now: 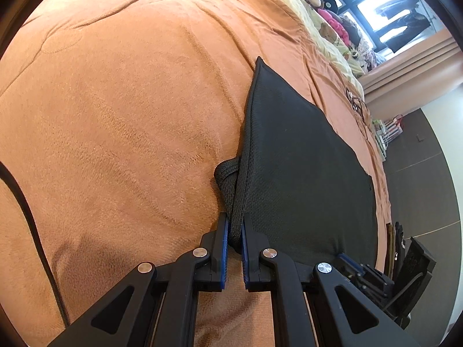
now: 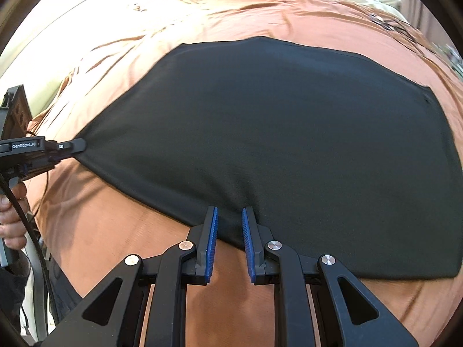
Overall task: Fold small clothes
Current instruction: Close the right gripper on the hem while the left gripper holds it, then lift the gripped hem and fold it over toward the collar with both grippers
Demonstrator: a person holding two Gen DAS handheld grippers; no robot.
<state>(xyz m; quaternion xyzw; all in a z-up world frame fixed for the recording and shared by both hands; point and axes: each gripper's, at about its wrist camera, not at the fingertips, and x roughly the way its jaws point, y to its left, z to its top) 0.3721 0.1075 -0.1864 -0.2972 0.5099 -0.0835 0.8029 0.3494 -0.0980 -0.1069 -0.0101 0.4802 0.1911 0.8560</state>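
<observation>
A black mesh garment [image 1: 295, 159] lies spread flat on the orange blanket [image 1: 115, 115]. My left gripper [image 1: 235, 217] is shut on a bunched corner of it, the cloth pinched between the blue pads. In the right wrist view the same garment [image 2: 275, 133] fills the middle, and my right gripper [image 2: 230, 209] grips its near edge with cloth between the pads. The left gripper [image 2: 82, 144] shows at the left, holding the garment's left corner, with a hand [image 2: 11, 219] below it. The right gripper [image 1: 356, 269] is partly seen at the lower right of the left wrist view.
The orange blanket [image 2: 115, 231] covers a wide bed. Stuffed toys [image 1: 327, 14] and a pale quilt [image 1: 318, 34] line the far side under a window. Dark floor [image 1: 419, 173] lies past the bed's right edge. A black cable [image 1: 34, 231] runs at the left.
</observation>
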